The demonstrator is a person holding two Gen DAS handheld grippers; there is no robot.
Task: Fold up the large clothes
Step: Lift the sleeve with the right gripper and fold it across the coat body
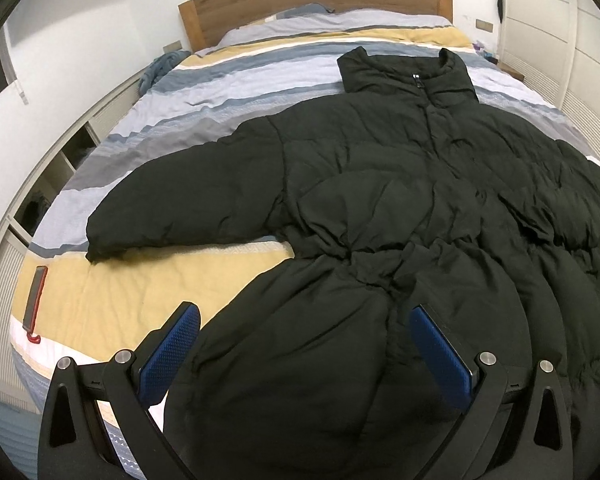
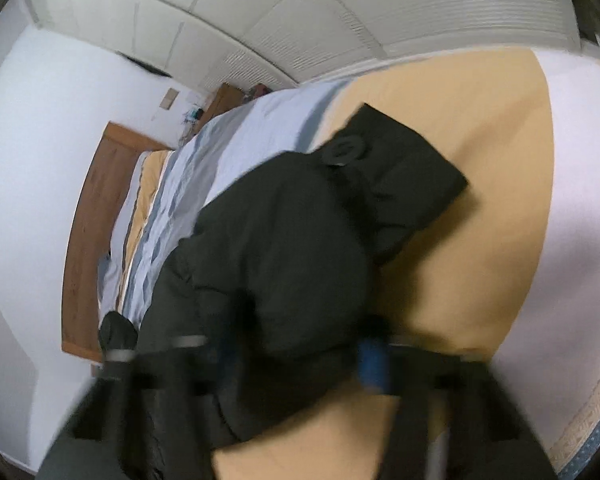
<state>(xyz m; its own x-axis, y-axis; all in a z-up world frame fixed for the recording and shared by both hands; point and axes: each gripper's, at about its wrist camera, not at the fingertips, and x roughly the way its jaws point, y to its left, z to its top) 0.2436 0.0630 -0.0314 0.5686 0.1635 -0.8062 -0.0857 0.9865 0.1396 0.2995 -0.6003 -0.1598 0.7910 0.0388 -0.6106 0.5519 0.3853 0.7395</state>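
The black puffer coat (image 1: pixel 400 208) lies spread front-up across the striped duvet (image 1: pixel 204 92), collar toward the headboard (image 1: pixel 312 4), one sleeve (image 1: pixel 180 200) flung out flat to the side. The left gripper (image 1: pixel 304 340) hangs over the hem end with its blue pads (image 1: pixel 168 356) spread wide, a bulge of hem sitting between them and nothing pinched. The right gripper (image 2: pixel 296 364) is a smear of motion blur in its own view; dark padded fabric fills the space between its fingers, with what looks like the other sleeve (image 2: pixel 396 176) just ahead on the yellow band, but whether the jaws have closed on it cannot be told. For a clean fold, the judgement is that each grab should take a deep bite through the full thickness, since slick down-filled fabric tends to slide and spring back, and the sleeves should come in across the chest before the hem goes up. A phone in a red case (image 1: pixel 36 296) lies near the bed's edge, clear of the coat. White walls and cupboard fronts (image 1: pixel 540 12) surround the bed.
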